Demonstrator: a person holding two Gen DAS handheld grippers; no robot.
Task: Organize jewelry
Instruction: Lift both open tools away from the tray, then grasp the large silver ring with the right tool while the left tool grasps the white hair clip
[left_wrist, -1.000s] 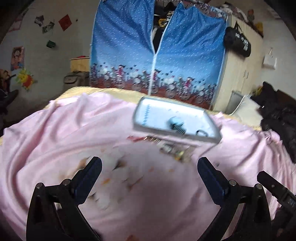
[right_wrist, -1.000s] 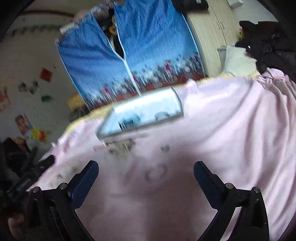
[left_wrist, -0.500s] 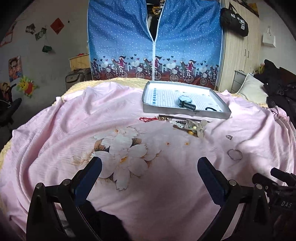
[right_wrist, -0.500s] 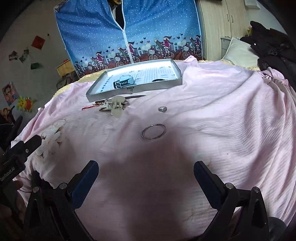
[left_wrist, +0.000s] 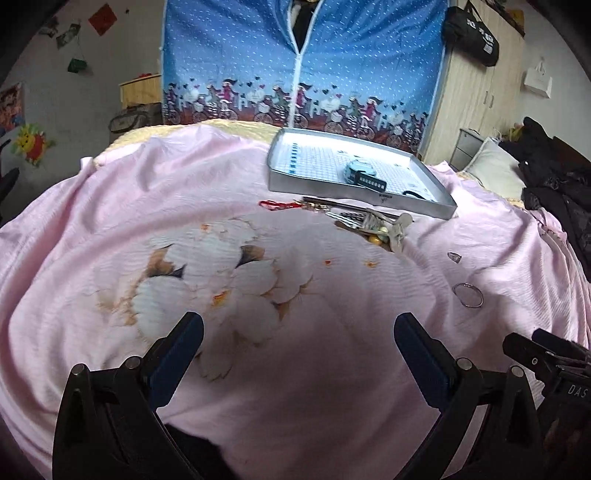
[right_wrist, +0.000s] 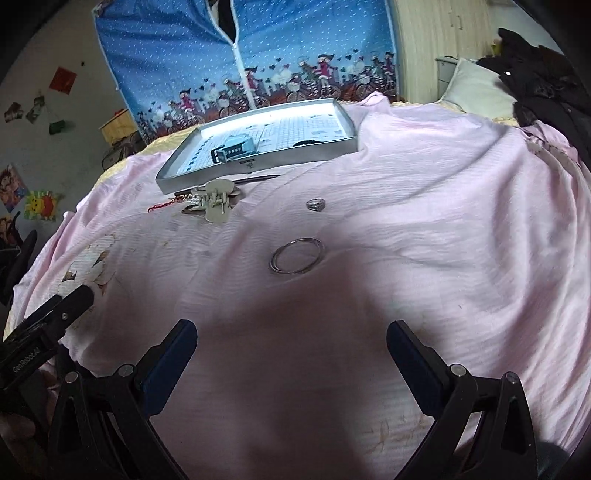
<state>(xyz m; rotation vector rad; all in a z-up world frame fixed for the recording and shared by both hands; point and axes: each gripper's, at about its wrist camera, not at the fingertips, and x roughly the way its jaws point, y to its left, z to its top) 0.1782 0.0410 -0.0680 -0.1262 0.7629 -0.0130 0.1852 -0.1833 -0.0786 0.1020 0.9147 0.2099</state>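
A grey tray (left_wrist: 325, 192) (right_wrist: 266, 162) lies at the far side of the pink bedspread (left_wrist: 110, 221), holding a light blue watch (left_wrist: 360, 171) (right_wrist: 236, 146) and a dark loop (left_wrist: 415, 194). In front of the tray sits a pile with a beige hair claw (right_wrist: 218, 201) (left_wrist: 397, 229), a red cord (left_wrist: 275, 204) and chains. A small silver ring (right_wrist: 316, 204) (left_wrist: 454, 256) and a silver bangle (right_wrist: 297, 255) (left_wrist: 468, 294) lie apart on the cloth. My left gripper (left_wrist: 298, 341) is open above the flower print. My right gripper (right_wrist: 291, 345) is open, short of the bangle.
A blue zip-up fabric wardrobe (left_wrist: 303, 62) stands behind the bed, with a wooden cupboard (left_wrist: 476, 92) to its right. Dark clothes (left_wrist: 557, 192) and a pillow (right_wrist: 476, 88) lie at the right edge. The left gripper's body (right_wrist: 44, 325) shows at the right view's lower left.
Both views were blurred and tilted a second ago and are now steady. Both grippers have drawn slightly closer to the jewelry, staying open.
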